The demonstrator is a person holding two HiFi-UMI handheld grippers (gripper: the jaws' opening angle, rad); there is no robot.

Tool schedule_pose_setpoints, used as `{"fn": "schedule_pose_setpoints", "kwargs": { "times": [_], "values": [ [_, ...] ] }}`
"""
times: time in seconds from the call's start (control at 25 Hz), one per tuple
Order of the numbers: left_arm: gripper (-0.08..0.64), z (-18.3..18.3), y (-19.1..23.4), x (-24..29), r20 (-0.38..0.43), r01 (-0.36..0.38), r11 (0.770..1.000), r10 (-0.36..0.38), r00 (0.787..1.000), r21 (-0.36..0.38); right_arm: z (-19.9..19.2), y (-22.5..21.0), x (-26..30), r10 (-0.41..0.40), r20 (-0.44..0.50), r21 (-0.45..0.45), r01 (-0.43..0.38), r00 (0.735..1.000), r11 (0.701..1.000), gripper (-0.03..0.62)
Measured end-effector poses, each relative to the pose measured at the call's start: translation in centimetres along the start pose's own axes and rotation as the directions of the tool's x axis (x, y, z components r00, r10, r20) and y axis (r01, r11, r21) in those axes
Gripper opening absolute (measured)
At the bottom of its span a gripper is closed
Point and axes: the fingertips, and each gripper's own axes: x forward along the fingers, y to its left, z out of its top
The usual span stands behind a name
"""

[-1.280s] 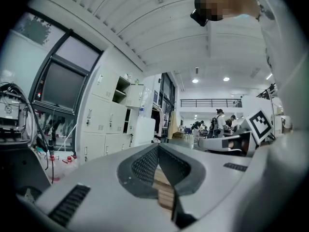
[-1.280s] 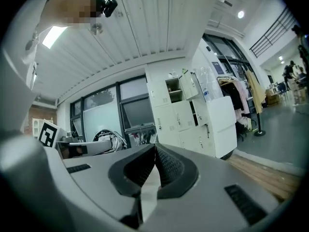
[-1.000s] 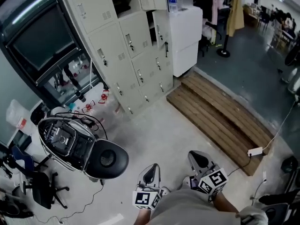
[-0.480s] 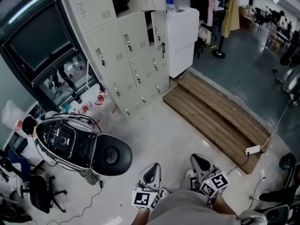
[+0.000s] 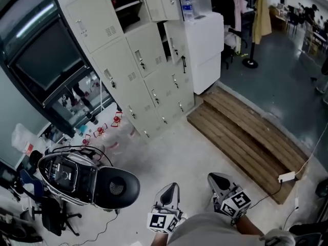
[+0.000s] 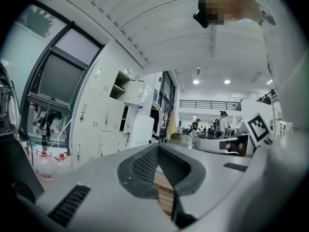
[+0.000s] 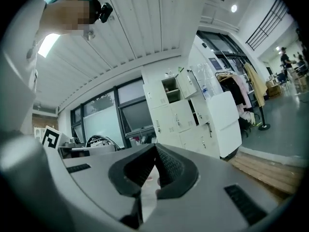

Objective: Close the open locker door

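A bank of beige lockers (image 5: 138,70) stands across the floor, far from both grippers. One upper door (image 5: 160,0) hangs open beside a dark compartment (image 5: 124,6); a lower door (image 5: 176,41) on the right column looks ajar. My left gripper (image 5: 169,191) and right gripper (image 5: 217,180) are held low by the person's body, both shut with nothing between them. The left gripper view shows shut tips (image 6: 158,146) with the lockers (image 6: 104,115) at left. Past the shut tips (image 7: 155,146) in the right gripper view, the open compartment (image 7: 171,88) shows high up.
A scooter (image 5: 82,181) is parked at the left between me and the lockers. A wooden platform (image 5: 246,137) lies at the right, with a power strip (image 5: 287,177) at its near end. A white cabinet (image 5: 205,42) carrying a bottle (image 5: 188,9) adjoins the lockers.
The head view has shifted, so the lockers sit a little lower and nearer in the picture. Both grippers stay shut and low in front of the body.
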Motion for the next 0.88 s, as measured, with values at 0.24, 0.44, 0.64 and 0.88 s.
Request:
{"fn": "schedule_pose_setpoints", "kwargs": {
  "times": [0.24, 0.44, 0.64, 0.88],
  "values": [
    [0.008, 1.3, -3.1, 8.2, 0.048, -0.029, 0.999, 0.027, 0.998, 0.046, 3.2, -8.4, 0.5, 0.041, 0.005, -0.035, -0.041, 0.999, 0.999, 0.026],
    [0.008, 1.7, -4.2, 12.3, 0.080, -0.073, 0.997, 0.072, 0.994, 0.010, 4.0, -13.7, -0.4, 0.026, 0.008, -0.022, -0.025, 1.000, 0.999, 0.026],
    [0.008, 2.0, -4.3, 15.3, 0.060, -0.067, 0.998, 0.068, 0.996, -0.015, 4.5, -17.1, 0.3, -0.002, 0.000, 0.033, 0.002, 1.000, 0.999, 0.026],
    [0.008, 1.0, -3.1, 18.4, 0.034, -0.059, 0.998, 0.059, 0.998, -0.001, 5.0, -18.9, 2.7, 0.005, 0.003, 0.033, -0.005, 1.000, 0.999, 0.026]
  ]
}}
